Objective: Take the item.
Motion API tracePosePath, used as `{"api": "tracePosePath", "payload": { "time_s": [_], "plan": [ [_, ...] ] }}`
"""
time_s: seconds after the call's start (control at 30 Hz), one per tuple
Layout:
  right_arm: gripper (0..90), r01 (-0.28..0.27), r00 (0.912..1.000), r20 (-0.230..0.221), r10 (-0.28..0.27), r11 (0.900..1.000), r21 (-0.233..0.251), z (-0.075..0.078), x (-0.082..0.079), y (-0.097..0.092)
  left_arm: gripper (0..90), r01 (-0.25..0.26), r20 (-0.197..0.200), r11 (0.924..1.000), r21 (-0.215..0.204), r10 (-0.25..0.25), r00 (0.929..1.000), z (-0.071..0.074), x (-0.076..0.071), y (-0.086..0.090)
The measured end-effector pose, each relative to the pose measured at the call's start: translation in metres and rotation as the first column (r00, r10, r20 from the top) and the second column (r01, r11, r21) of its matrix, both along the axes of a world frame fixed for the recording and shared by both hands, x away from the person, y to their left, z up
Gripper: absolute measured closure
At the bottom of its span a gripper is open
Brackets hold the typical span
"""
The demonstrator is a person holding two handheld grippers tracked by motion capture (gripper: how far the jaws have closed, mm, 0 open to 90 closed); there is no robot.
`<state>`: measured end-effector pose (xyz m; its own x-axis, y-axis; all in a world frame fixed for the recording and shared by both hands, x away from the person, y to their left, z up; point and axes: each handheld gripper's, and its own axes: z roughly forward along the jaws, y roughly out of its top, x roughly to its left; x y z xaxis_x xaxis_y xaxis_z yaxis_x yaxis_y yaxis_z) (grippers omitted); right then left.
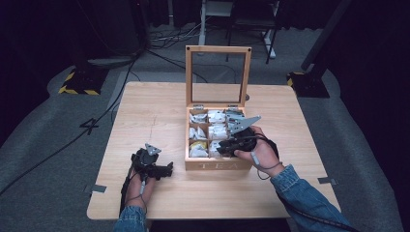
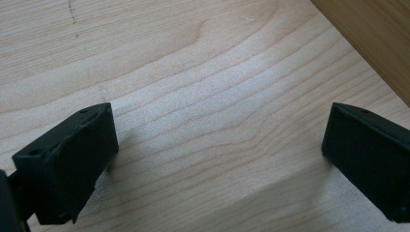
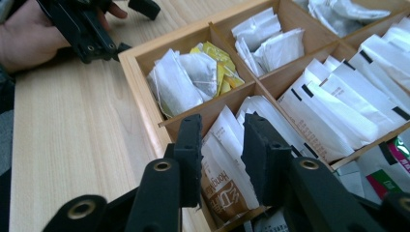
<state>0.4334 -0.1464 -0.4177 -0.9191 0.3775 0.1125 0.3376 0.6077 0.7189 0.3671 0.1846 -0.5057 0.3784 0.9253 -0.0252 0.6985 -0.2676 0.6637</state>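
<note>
Tea box [image 1: 217, 165] open on the wooden table [image 1: 145, 106], lid upright, compartments full of tea sachets.

Right gripper [image 3: 221, 145] reaches into the box's near compartment with its jaws narrowly parted around a white-and-brown tea sachet [image 3: 223, 180]; whether they press on it I cannot tell. Left gripper [image 2: 220, 159] rests low over bare tabletop just left of the box, jaws spread wide and holding nothing. In the neighbouring compartment lie white packets and a yellow sachet [image 3: 220, 67].
</note>
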Motion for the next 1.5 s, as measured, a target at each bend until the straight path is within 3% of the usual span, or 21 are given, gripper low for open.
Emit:
{"api": "tracePosePath", "payload": {
  "time_s": [0.2, 0.43, 0.63, 0.8, 0.87, 1.03, 1.3, 1.4, 1.5],
  "plan": [
    [73.5, -0.009, 0.9996, -0.027, 0.007, 0.9981, -0.061, -0.005, 0.005, 0.006, 0.0, 0.002, 0.0, 1.0, 0.001, -0.002, 1.0, 0.0, 0.0, 0.0],
    [77.7, -0.042, 0.9956, -0.089, 0.03, 0.989, -0.142, -0.011, 0.007, 0.013, 0.0, 0.0, 0.001, 1.0, 0.0, 0.0, 1.0, 0.0, 0.0, 0.0],
    [77.7, -0.056, 0.9945, -0.097, 0.039, 0.9823, -0.179, -0.014, 0.01, 0.017, 0.0, 0.0, 0.001, 1.0, 0.0, 0.0, 1.0, 0.0, 0.0, 0.0],
    [89.6, -0.084, 0.9906, -0.123, 0.06, 0.9753, -0.204, -0.015, 0.01, 0.02, 0.0, 0.0, 0.001, 1.0, 0.0, 0.0, 1.0, 0.0, 0.0, 0.0],
    [90.0, -0.097, 0.989, -0.131, 0.07, 0.973, -0.209, -0.014, 0.01, 0.021, 0.0, 0.0, 0.001, 1.0, 0.0, 0.0, 1.0, 0.0, 0.0, 0.0],
    [90.0, -0.094, 0.9898, -0.123, 0.072, 0.9775, -0.189, -0.011, 0.011, 0.019, 0.0, 0.0, 0.001, 1.0, 0.001, 0.0, 1.0, 0.0, 0.0, 0.0],
    [90.0, -0.064, 0.9938, -0.098, 0.053, 0.991, -0.117, 0.007, 0.012, 0.012, 0.0, -0.001, 0.002, 1.0, -0.001, 0.001, 1.0, 0.0, 0.0, 0.0],
    [90.0, -0.042, 0.9965, -0.075, 0.038, 0.9974, -0.059, 0.016, 0.011, 0.007, 0.0, -0.001, 0.002, 1.0, -0.001, 0.001, 1.0, 0.0, 0.0, 0.0],
    [90.0, -0.033, 0.9972, -0.068, 0.031, 0.9989, -0.033, 0.019, 0.011, 0.005, 0.0, -0.001, 0.001, 1.0, -0.002, 0.001, 1.0, 0.0, 0.001, 0.0]
  ]
}}
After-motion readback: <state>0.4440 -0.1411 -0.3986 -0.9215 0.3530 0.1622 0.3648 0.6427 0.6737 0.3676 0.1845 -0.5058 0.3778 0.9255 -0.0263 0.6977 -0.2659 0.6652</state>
